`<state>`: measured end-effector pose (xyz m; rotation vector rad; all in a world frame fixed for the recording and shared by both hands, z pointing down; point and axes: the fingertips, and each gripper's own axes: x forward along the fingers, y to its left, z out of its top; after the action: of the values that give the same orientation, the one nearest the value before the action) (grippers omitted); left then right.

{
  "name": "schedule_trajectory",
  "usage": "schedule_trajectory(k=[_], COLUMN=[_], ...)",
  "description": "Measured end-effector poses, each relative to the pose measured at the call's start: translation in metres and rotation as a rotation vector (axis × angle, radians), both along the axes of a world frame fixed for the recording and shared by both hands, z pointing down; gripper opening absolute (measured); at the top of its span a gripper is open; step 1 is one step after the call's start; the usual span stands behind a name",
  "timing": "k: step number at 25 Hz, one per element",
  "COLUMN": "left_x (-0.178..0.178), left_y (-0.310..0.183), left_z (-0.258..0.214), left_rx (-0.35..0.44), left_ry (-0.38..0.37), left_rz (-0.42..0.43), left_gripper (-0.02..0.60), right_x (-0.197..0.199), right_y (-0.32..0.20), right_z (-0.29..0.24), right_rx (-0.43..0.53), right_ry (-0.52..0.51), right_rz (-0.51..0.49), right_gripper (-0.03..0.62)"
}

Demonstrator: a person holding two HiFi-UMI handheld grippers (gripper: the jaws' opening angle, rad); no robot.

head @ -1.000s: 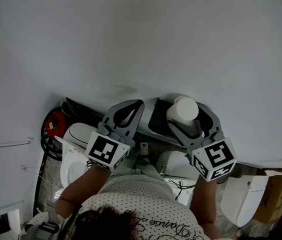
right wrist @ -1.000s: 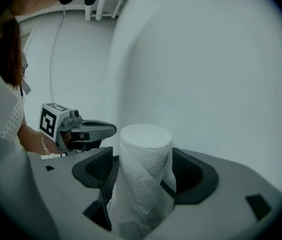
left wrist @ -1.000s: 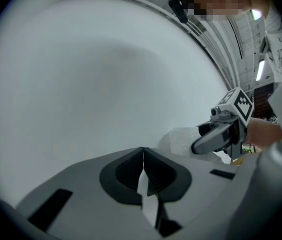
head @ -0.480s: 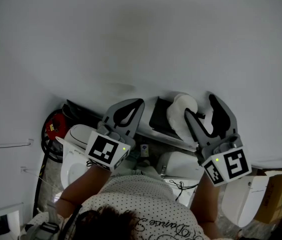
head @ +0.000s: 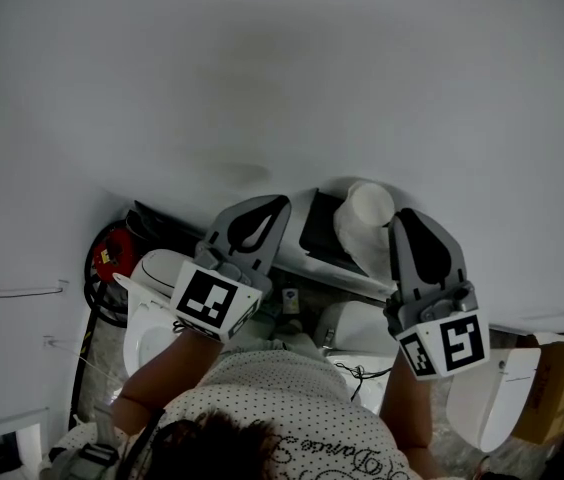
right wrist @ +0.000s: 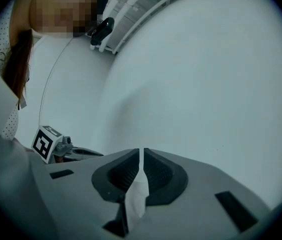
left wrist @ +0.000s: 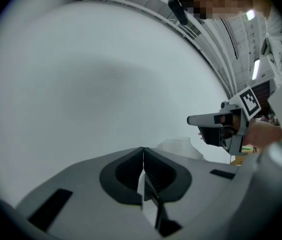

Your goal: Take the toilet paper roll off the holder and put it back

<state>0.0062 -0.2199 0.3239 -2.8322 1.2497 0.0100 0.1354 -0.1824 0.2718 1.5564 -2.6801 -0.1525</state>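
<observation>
Shifted right, off the roll, the right gripper point(head: 401, 217) has just been closing its jaws to a thin slit, with the roll outside them. Beside it, the left gripper point(head: 282, 204) has its jaws pressed together, empty. The head view shows the toilet paper roll point(head: 366, 214) at its dark holder point(head: 317, 230) on the wall point(head: 262, 68). The right gripper view shows only bare wall and the other gripper.

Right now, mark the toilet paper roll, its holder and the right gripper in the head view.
toilet paper roll point(head: 365, 211), head view, on its round white end.
holder point(head: 319, 230), head view, on the dark plate left of the roll.
right gripper point(head: 406, 215), head view, midway between its fingertips.
</observation>
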Motion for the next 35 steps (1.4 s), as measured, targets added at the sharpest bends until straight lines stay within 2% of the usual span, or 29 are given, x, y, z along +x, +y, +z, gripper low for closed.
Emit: schedule_trajectory(k=[4,20,29,35], left_x=[0.000,0.007,0.012,0.011], left_y=[0.002,0.014,0.021,0.023], left_z=[0.000,0.012,0.015,0.016], left_rx=[-0.002,-0.032,-0.051,-0.066], left_ry=[0.002,0.010,0.049,0.148], left_rz=[0.003,0.038,0.070,0.086], left_gripper=[0.005,0.006,0.006,0.006], right_x=[-0.001,0.005,0.003,0.001], right_y=[0.004,0.024,0.036,0.037], right_z=[0.010,0.031,0.037,0.052], right_rx=[-0.007,-0.022,0.009,-0.017], right_ry=[-0.010,-0.038,-0.127,-0.153], right_rz=[0.015,0.063,0.074,0.082], right_gripper=[0.013,0.012,0.012,0.012])
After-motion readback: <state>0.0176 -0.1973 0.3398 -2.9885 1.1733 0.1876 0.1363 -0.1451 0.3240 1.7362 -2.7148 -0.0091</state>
